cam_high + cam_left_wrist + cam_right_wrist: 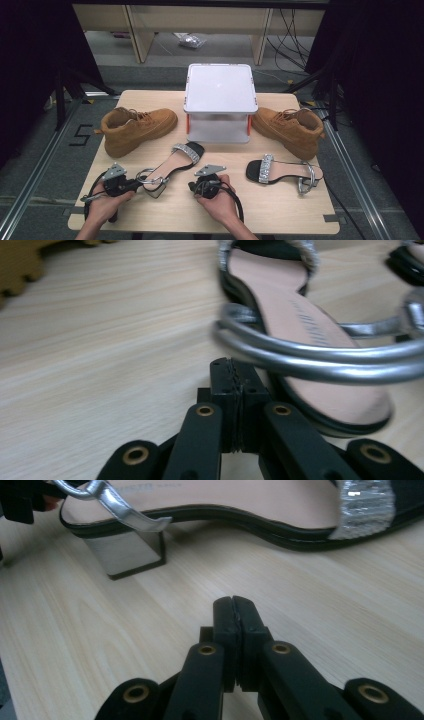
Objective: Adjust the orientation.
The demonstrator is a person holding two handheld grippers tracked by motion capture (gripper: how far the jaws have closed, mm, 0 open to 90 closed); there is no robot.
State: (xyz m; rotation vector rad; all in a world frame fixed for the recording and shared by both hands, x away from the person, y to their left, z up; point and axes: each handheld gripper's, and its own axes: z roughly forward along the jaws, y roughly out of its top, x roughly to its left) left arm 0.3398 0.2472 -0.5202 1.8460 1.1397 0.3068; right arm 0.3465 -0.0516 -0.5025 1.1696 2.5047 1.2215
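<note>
Two black sandals with glittery toe bands lie on the wooden table [280,210]. The left sandal [172,162] lies at an angle between my hands, its silver ankle strap [320,357] just beyond the tips of my left gripper [233,365]. That gripper [139,184] is shut with nothing between its jaws. My right gripper [192,187] is also shut and empty, its tips [234,602] pointing at this sandal's silver block heel [127,555] from a short way off. The other sandal [282,172] lies flat to the right.
A white lidded box [220,102] stands at the back middle of the table. A tan boot [137,129] lies to its left and a second tan boot [292,129] to its right. Dark curtains and floor rails flank the table.
</note>
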